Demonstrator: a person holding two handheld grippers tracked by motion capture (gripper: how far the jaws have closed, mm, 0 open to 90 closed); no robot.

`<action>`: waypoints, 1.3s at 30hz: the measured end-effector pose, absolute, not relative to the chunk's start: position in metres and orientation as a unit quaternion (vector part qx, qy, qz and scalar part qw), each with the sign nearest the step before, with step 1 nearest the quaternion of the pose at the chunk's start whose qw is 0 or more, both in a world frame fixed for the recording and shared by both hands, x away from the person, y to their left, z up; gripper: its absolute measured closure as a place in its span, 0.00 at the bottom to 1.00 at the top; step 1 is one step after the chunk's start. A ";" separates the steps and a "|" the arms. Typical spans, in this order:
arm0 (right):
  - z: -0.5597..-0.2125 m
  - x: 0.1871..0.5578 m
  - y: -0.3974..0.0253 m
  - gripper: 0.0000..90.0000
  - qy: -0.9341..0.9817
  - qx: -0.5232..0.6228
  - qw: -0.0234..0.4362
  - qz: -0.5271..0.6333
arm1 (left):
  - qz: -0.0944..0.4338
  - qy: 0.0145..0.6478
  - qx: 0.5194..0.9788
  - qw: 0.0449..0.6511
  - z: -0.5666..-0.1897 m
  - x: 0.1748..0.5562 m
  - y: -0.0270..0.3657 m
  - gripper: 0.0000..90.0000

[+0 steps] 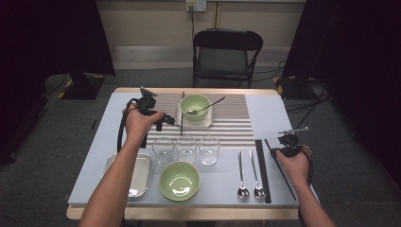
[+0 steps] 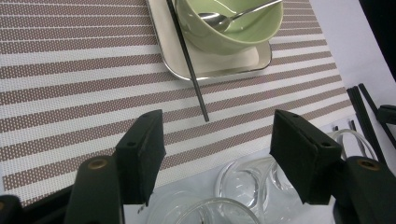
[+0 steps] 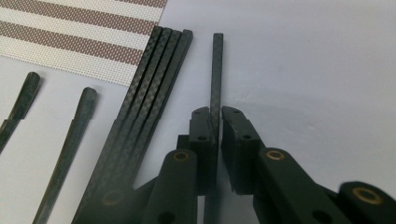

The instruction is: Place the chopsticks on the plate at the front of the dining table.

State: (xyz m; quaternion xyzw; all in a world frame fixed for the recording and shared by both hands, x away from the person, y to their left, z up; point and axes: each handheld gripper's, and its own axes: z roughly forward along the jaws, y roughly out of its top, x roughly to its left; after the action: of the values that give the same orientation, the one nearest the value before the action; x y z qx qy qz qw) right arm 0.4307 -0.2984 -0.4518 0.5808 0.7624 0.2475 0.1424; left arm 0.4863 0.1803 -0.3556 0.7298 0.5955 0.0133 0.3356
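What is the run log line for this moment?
right gripper: shut on chopstick | left gripper: open above placemat

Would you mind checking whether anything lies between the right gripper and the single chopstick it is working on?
Nothing does. The right gripper has its jaws closed on the single chopstick; the bundled chopsticks lie apart beside it.

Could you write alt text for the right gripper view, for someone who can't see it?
The right gripper has its two black jaws shut on a single black chopstick on a pale table. Left of it lie a bundle of chopsticks, two dark spoon handles and a striped placemat.
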 end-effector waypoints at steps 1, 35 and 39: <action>-0.452 0.431 -0.298 0.91 0.766 0.576 0.143 0.246 | 0.014 0.595 0.730 0.335 -0.356 0.486 0.181 0.39; -0.416 0.437 -0.313 0.96 0.735 0.587 0.108 0.322 | 0.011 0.583 0.731 0.356 -0.346 0.474 0.187 0.39; -0.408 0.439 -0.313 0.96 0.732 0.588 0.104 0.327 | 0.009 0.580 0.731 0.358 -0.344 0.473 0.184 0.39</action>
State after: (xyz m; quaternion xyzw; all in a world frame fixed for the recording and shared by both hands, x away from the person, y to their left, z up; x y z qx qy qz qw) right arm 0.4390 -0.3128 -0.4075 0.5880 0.7323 0.3275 0.1037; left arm 0.4730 0.1841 -0.3442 0.7313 0.5804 0.0091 0.3582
